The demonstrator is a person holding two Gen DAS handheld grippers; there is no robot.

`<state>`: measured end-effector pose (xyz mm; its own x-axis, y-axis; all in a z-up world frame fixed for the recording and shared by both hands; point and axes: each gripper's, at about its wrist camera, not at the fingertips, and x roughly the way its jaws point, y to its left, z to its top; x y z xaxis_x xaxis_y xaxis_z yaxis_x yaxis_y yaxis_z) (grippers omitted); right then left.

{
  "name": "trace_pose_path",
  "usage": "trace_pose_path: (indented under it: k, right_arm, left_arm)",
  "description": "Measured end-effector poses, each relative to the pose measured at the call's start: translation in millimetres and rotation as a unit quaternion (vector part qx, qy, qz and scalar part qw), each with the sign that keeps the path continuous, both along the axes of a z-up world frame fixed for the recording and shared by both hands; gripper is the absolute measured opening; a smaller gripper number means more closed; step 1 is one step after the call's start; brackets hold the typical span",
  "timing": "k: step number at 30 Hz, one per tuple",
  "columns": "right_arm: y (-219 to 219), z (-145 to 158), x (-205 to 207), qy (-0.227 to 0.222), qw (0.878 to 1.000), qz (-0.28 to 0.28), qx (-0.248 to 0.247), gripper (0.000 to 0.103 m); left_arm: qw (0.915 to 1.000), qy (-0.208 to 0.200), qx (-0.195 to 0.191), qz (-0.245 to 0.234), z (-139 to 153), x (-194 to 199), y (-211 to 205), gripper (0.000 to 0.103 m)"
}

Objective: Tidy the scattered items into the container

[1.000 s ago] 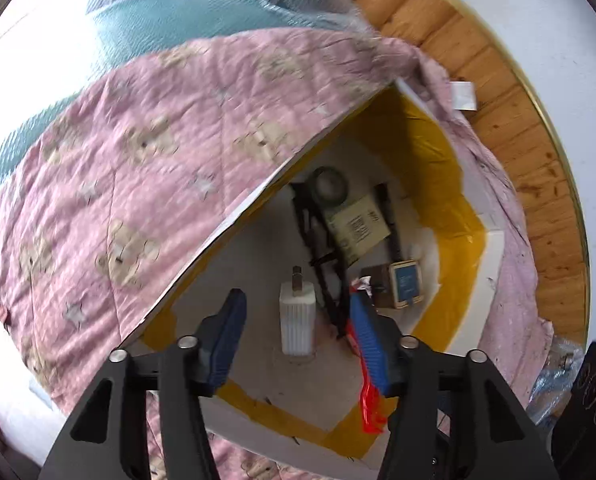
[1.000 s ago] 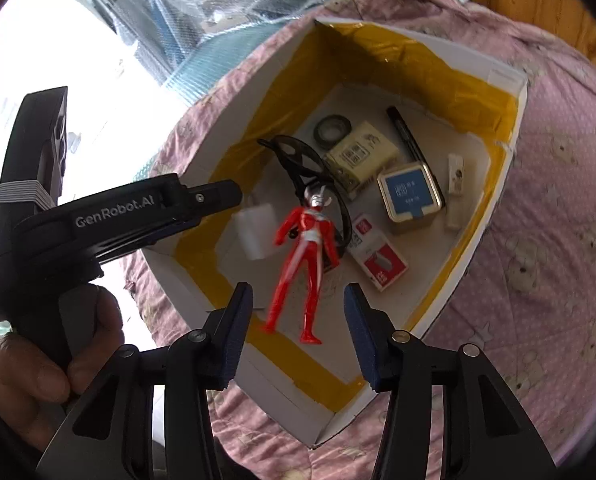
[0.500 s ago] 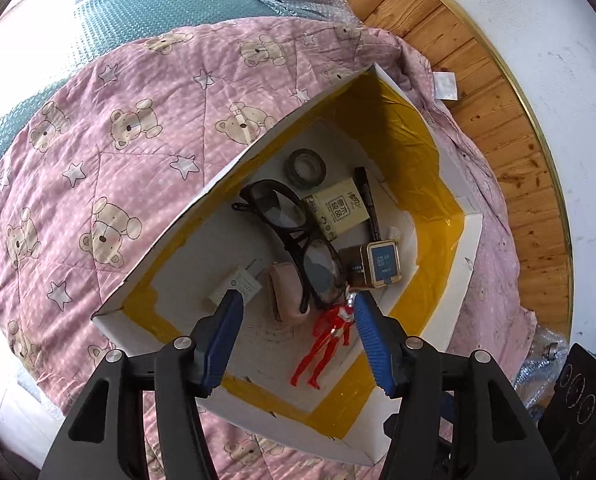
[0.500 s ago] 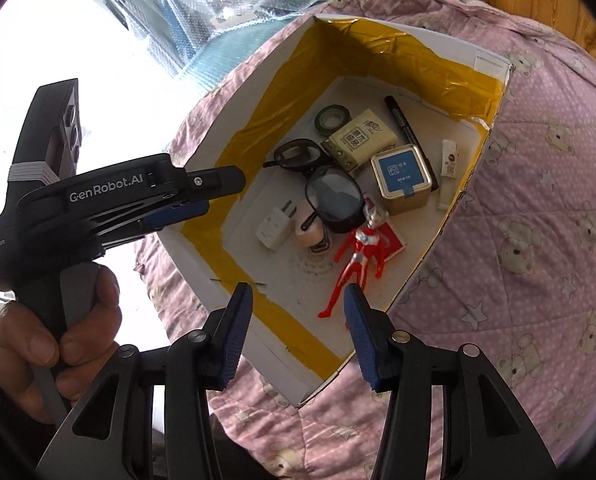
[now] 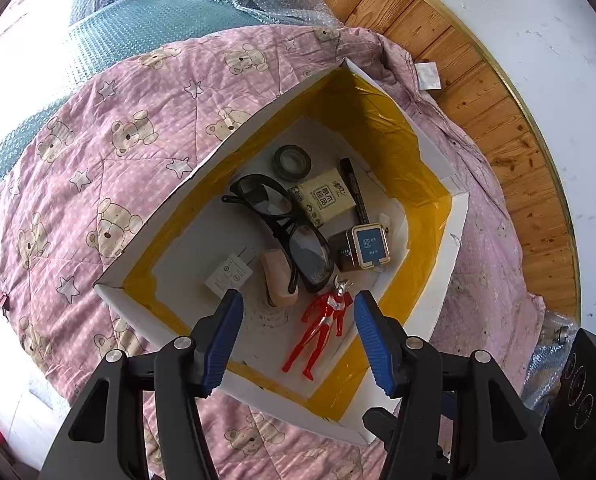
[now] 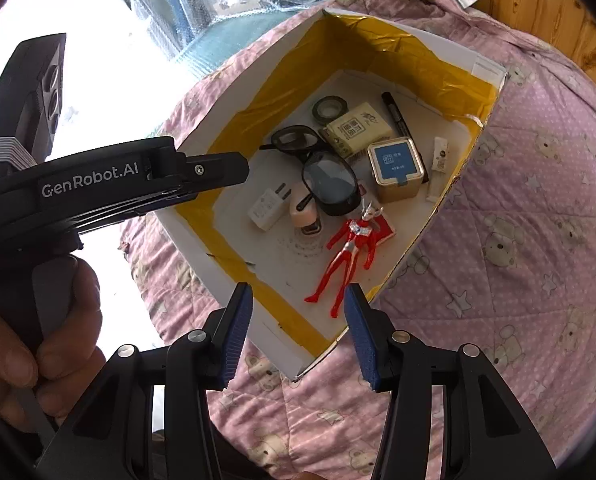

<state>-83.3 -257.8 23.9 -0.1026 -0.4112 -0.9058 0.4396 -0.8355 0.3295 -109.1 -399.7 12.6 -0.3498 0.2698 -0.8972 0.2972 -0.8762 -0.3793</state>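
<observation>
figure [image 6: 348, 250] flat in box [image 6: 426, 46] beside sunglasses [image 6: 318, 164], so dropped off; left gripper [image 5: 296, 340] and right gripper [image 6: 298, 330] spread, empty, above.

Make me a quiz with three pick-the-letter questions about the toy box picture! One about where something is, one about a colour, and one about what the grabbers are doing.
1. Where is the red toy figure?
A. On the blanket outside the box
B. Lying inside the box
C. Held in a grabber

2. What colour is the tape lining the inside of the box?
A. Yellow
B. Green
C. Black

3. What are the left gripper and right gripper doing?
A. Both are shut on the sunglasses
B. One holds the marker pen
C. Both are open and hold nothing

Answers:
1. B, since the figure lies flat on the box floor near the sunglasses.
2. A, since yellow tape runs along the inner walls and floor edges.
3. C, since each view shows the blue pads apart with nothing between them.
</observation>
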Motion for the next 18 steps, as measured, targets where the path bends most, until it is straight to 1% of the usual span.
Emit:
trace_pose_path:
  k: [7,11,18]
  right_arm:
    - [2.3,5.6,9.6,0.006,1.000,0.006,0.003,0.051]
    - [7.0,6.9,10.1,0.007,1.000,-0.001,0.003,0.051]
    - [11.4,9.5,6.6,0.019,1.000,-0.007,0.023,0.051]
  left_arm:
    - [0.9999,0.009,0.007,-0.010,7.5,11.2,11.3,0.059]
    - [0.9998,0.011,0.007,-0.012,10.4,17.6,15.8,0.059]
    - [0.9998,0.018,0.003,-0.012,15.7,29.1,16.5,0.060]
